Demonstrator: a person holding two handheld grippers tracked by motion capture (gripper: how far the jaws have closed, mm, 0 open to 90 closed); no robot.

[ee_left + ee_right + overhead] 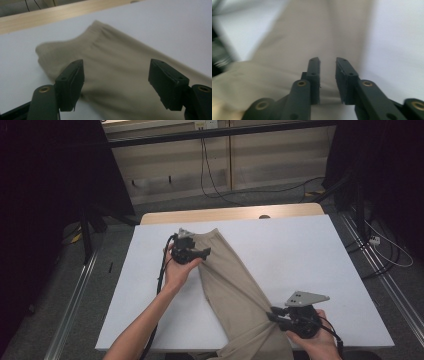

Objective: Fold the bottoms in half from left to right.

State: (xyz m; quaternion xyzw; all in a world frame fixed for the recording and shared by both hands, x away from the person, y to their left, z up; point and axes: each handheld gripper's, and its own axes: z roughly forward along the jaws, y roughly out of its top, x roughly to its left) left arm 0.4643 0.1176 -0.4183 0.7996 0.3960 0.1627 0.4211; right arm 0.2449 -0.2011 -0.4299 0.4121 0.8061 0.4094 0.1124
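Observation:
A beige garment [235, 280] lies diagonally on the white table [300, 255], its elastic waistband end at the far left and its lower end hanging over the front edge. My left gripper [205, 252] hovers at the waistband's left side. In the left gripper view its jaws [116, 72] stand wide apart above the cloth [117, 50], nothing between them. My right gripper [272, 315] is at the cloth near the front edge. In the right gripper view its jaws [327, 62] show a narrow gap, with blurred cloth [312, 37] beyond and no fold pinched.
A wooden strip [230, 213] runs along the table's far edge. Bare white tabletop [310, 240] spreads to the right of the garment and more lies to its left [140, 285]. Cables [215, 185] trail on the floor behind; dark stands flank both sides.

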